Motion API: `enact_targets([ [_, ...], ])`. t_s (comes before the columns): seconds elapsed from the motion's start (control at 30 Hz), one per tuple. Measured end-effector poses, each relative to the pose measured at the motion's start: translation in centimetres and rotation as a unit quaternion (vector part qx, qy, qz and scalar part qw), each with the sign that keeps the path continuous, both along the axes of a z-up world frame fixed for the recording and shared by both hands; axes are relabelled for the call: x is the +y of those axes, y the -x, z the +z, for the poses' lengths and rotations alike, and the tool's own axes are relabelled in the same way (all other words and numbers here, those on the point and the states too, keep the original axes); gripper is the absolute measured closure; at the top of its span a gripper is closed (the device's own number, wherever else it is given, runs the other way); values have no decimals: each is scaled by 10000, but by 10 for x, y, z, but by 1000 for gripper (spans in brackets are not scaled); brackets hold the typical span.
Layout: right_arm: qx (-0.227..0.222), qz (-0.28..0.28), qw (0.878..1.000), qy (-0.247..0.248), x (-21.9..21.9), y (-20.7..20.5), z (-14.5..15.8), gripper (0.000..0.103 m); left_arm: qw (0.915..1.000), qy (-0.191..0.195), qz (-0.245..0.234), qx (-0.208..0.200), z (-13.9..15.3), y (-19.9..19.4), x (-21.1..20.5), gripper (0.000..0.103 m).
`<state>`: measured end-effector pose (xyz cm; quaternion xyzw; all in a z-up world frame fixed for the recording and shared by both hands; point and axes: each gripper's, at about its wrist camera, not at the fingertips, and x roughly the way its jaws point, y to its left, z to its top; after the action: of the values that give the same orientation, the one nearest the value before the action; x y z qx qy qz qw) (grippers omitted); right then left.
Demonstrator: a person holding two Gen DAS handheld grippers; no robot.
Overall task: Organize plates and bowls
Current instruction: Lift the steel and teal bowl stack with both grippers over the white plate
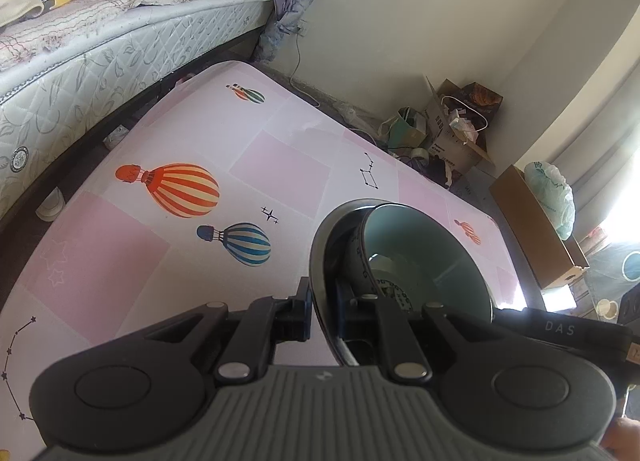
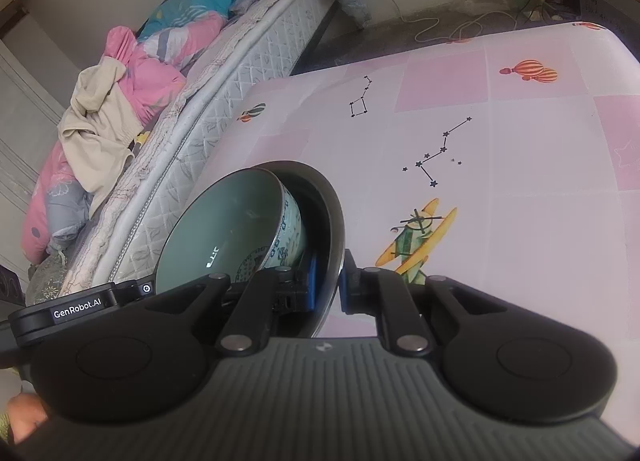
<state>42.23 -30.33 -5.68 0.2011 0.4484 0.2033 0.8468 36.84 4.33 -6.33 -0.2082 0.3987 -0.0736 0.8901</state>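
A dark plate (image 1: 320, 249) is held tilted above the pink table (image 1: 160, 261), with a pale green patterned bowl (image 1: 424, 253) resting in it. My left gripper (image 1: 324, 309) is shut on the plate's rim from one side. In the right wrist view the same plate (image 2: 334, 221) and bowl (image 2: 228, 221) show, and my right gripper (image 2: 326, 285) is shut on the plate's opposite rim. The other gripper's body shows beside the bowl in each view.
A bed with a quilted mattress (image 1: 100, 57) and piled bedding (image 2: 132, 73) runs along the table's far side. Cardboard boxes and clutter (image 1: 456, 129) sit on the floor by the wall. A brown box (image 1: 532, 221) stands at the table's end.
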Motion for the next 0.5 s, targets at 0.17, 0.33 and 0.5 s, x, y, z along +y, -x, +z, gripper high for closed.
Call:
enact_targets([
  [0.17,-53,-29,10000,16,-2,12,15,93,10000,39,-33,-62,12,11,-3,91],
  [0.33,-102,-82,9999,-9,-11,33,32,93,9999,94,-94,-110,27,28,-8,91],
  [0.5,-105,-140,9998,9,-22,67,49,92,9996,166,-205,-119,39,56,-17,92],
])
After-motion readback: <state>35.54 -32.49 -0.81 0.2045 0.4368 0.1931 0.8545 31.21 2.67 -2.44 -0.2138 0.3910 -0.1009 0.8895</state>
